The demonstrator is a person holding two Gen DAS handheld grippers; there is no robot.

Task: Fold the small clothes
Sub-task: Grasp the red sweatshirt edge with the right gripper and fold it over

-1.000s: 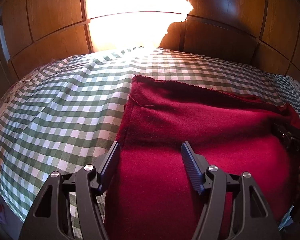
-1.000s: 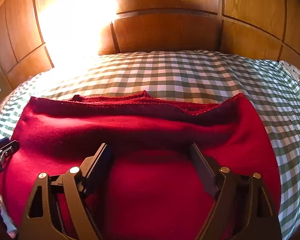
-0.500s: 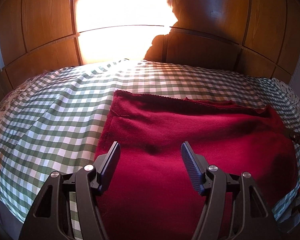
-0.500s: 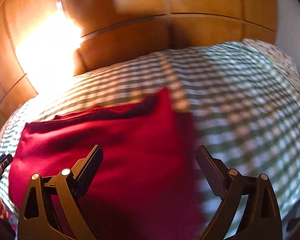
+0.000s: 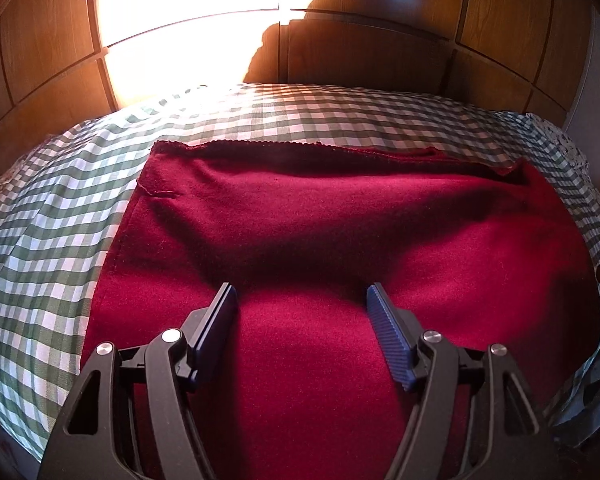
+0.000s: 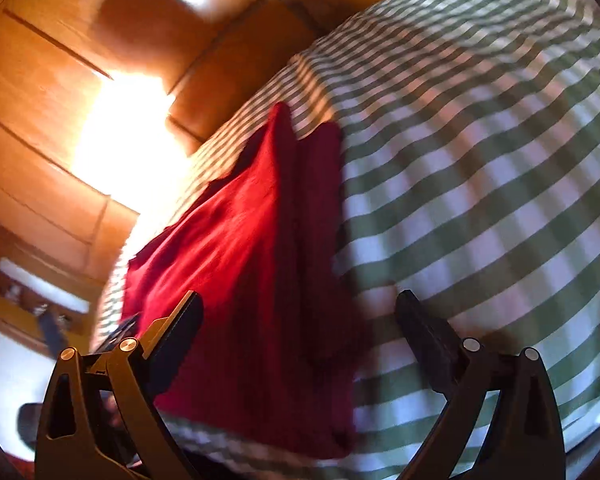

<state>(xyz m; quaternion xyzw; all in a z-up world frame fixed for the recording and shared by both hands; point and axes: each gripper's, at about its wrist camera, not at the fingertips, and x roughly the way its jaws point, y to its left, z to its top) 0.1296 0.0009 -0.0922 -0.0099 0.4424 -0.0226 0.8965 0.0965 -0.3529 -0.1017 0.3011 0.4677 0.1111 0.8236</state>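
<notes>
- A bedroom in a home.
- A bed (image 5: 260, 120) fills both views, spread with a green-and-white checked cover.
- Panelled wooden wardrobe doors (image 5: 380, 52) stand right behind it, with sunlight falling on them.
- A floral-print fabric (image 5: 560, 136) shows at the bed's edge.

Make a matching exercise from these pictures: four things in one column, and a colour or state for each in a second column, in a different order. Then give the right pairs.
Things:
1. red cloth
2. bedcover
3. wooden panels
4. left gripper

Descriptions:
A. green and white checks
B. open jaws, nothing between them
C. lies spread on the bed
D. brown, with a bright patch of sunlight

Pairs: 1-C, 2-A, 3-D, 4-B
</notes>
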